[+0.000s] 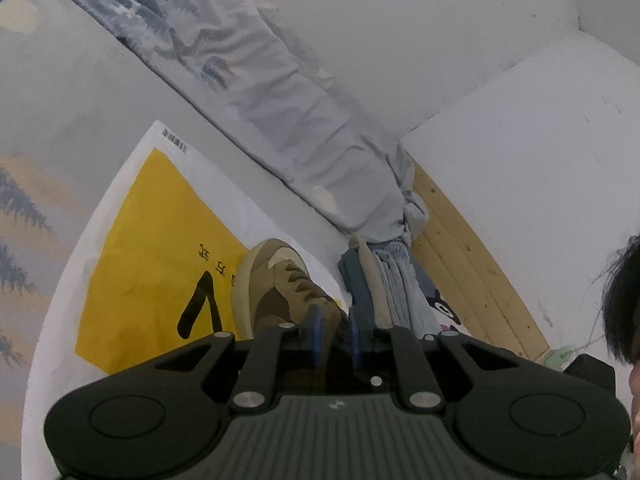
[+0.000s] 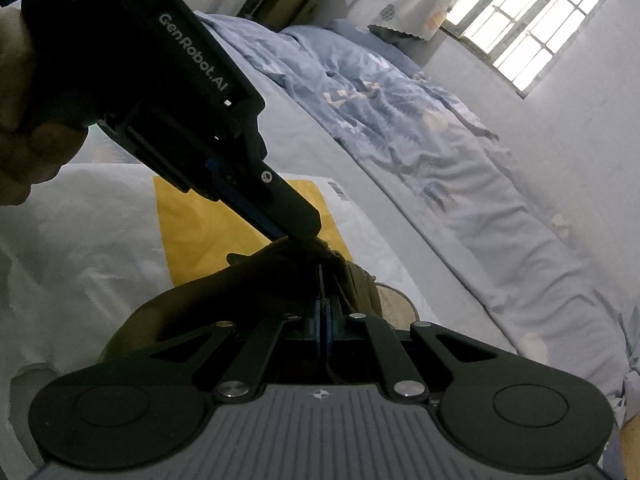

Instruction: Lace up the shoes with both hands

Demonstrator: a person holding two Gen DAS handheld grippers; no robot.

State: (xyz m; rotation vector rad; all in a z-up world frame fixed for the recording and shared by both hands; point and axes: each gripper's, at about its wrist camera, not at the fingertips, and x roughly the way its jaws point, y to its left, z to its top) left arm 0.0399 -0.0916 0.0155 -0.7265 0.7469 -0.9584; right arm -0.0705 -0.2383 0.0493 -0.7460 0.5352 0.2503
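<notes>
Shoe: a brown and tan suede sneaker (image 1: 276,288) with dark brown laces, lying on a white and yellow plastic bag (image 1: 152,264) spread over the bed; its toe points away from the left wrist camera.
Lace: a thin dark strand (image 2: 320,280) rises straight from the right gripper's pads toward the shoe's lacing.
Right gripper (image 2: 323,316): jaws pressed together on that lace strand, right over the shoe's dark upper.
Left gripper (image 1: 336,332): blue pads stand a narrow gap apart at the shoe's collar; whether a lace runs between them cannot be told, as the gap is dark. In the right wrist view its black body crosses from upper left, its tip touching the top of the shoe and hiding part of the lacing.
Hand: a person's hand (image 2: 24,128) grips the left gripper's handle at the left edge.
Bedding: a pale blue quilt (image 2: 420,128) with a fern print lies rumpled beyond the bag.
Folded clothes: a stack of blue and beige fabric (image 1: 384,280) just right of the shoe.
Bed frame: a light wooden rail (image 1: 472,264) along the white wall.
Window: a barred window (image 2: 532,20), bright, in the far wall.
</notes>
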